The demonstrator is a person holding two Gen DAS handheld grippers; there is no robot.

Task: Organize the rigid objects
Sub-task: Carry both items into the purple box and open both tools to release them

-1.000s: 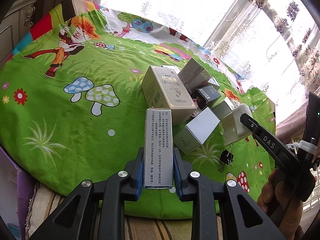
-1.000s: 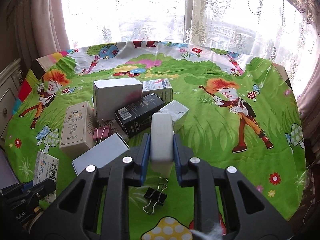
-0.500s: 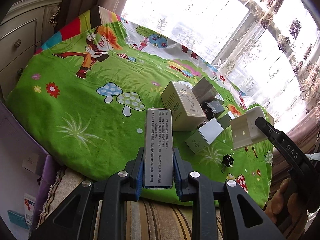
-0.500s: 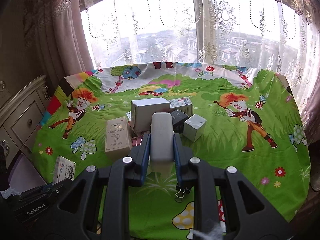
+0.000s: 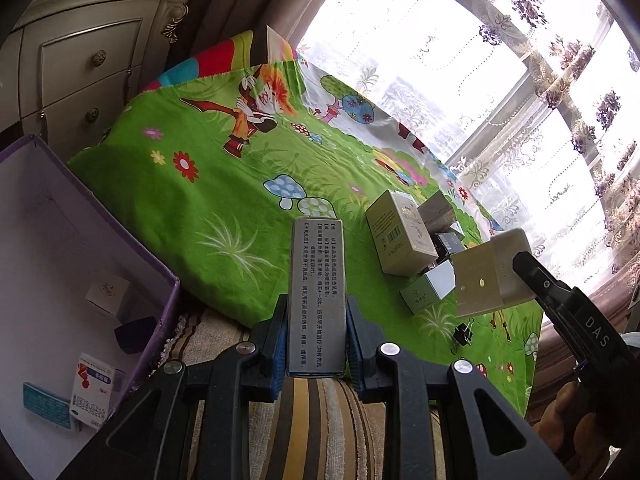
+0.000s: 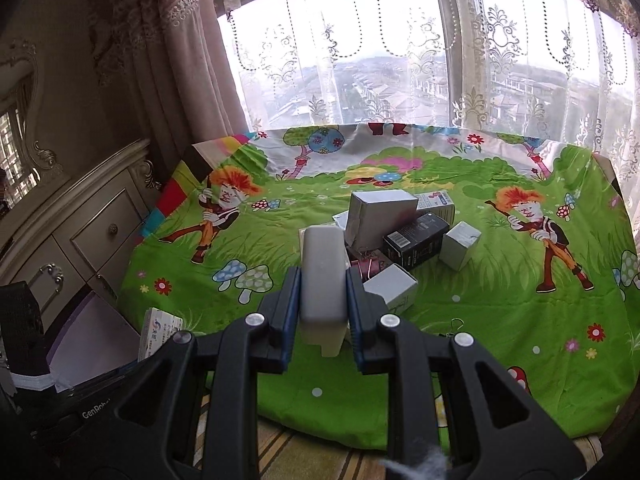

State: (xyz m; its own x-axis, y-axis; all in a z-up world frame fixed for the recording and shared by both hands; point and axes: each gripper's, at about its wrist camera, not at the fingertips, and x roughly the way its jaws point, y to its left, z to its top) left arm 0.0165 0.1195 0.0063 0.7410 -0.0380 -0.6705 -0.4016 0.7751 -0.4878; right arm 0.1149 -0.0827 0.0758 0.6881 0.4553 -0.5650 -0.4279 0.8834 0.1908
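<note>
My left gripper [image 5: 316, 332] is shut on a long grey box with printed text [image 5: 317, 292], held over the near edge of the green cartoon cloth [image 5: 224, 200]. In the right wrist view my right gripper [image 6: 323, 304] is shut on a pale cream box [image 6: 323, 276], lifted above the cloth; the same cream box [image 5: 494, 272] shows at the right of the left wrist view. A cluster of small boxes [image 6: 400, 228] stays on the cloth, among them a tall beige box [image 5: 400, 236], a black box [image 6: 416, 238] and a silver box [image 6: 380, 214].
An open purple bin [image 5: 80, 264] with a few small packets inside stands at lower left, beside the cloth's edge. A cream dresser [image 5: 80, 64] is behind it. Black binder clip [image 5: 462, 334] lies on the cloth. Striped fabric [image 5: 312, 420] lies below the grippers. Lace curtains [image 6: 400, 40] back the scene.
Both grippers have pulled back and up from the box cluster with their boxes still held. The left view has swung left, bringing the purple bin and dresser into sight.
</note>
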